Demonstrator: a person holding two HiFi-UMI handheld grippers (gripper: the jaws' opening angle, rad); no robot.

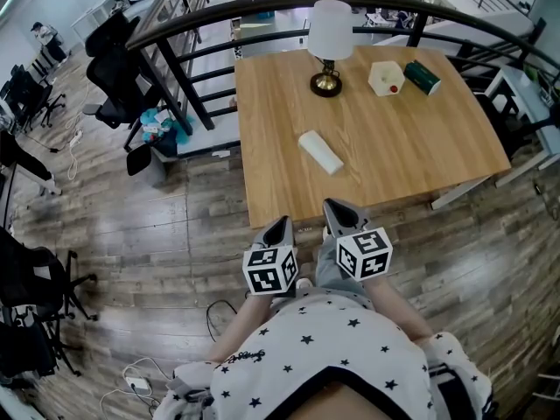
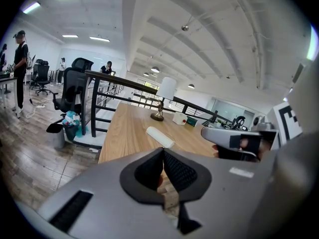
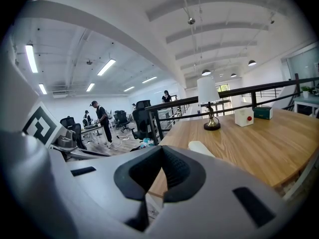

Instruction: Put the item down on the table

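Observation:
A white roll (image 1: 320, 152) lies flat on the wooden table (image 1: 420, 156), near the middle of its front half, with nothing touching it. It also shows in the left gripper view as the roll (image 2: 160, 137) and in the right gripper view as the roll (image 3: 201, 149), ahead of the jaws. My left gripper (image 1: 282, 226) and right gripper (image 1: 337, 208) hover side by side at the table's near edge, close to my body. Both point at the table. The left gripper (image 2: 163, 151) is shut and empty. The right gripper (image 3: 162, 151) is also shut with nothing in it.
At the table's far side stand a lamp (image 1: 330, 46) with a white shade, a white box with a red dot (image 1: 386, 78) and a green box (image 1: 422, 77). A black railing (image 1: 219, 11) curves behind the table. Office chairs (image 1: 118, 68) stand to the left.

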